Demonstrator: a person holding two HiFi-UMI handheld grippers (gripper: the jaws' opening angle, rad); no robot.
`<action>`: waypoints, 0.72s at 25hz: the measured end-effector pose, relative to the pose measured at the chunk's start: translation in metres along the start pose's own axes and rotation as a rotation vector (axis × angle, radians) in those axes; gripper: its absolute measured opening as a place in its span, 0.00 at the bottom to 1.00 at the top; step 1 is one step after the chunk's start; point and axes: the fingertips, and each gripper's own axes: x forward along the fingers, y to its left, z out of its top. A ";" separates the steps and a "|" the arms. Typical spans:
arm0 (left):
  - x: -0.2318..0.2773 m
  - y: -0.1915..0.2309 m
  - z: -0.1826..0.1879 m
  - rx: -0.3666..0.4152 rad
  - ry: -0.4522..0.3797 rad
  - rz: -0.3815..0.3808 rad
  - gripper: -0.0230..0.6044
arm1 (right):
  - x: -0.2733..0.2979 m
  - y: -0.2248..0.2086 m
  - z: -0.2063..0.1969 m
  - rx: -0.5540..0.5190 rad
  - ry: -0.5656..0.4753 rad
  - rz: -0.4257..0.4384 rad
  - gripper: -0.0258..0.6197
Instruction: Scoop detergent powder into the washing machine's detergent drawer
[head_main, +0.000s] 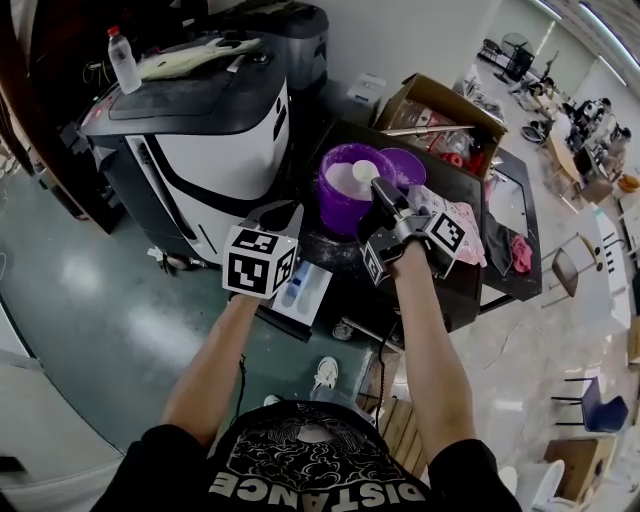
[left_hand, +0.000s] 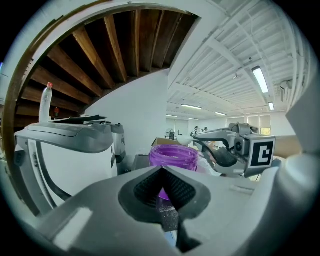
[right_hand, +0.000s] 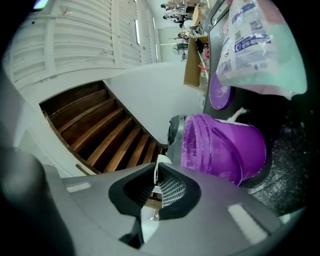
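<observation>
Scoop (head_main: 365, 172) pinched between right gripper (right_hand: 158, 186) fingers (left gripper (left_hand: 161, 172) fingers closed, empty).

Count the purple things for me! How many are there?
2. A tub stands on the black table, with the white scoop over it. Its lid lies flat just beyond it. Others could be hidden behind the arms.

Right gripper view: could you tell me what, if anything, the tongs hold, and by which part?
The right tongs grip a white plastic scoop by its handle.
</observation>
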 end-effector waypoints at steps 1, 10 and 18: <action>-0.003 0.002 -0.002 -0.002 0.001 0.001 0.04 | -0.002 0.000 -0.002 -0.001 -0.002 0.001 0.09; -0.024 0.001 -0.009 -0.012 -0.005 -0.004 0.04 | -0.020 0.005 -0.024 -0.014 0.000 0.009 0.09; -0.041 -0.001 -0.024 -0.020 0.001 -0.011 0.04 | -0.034 0.002 -0.049 -0.030 0.015 0.006 0.09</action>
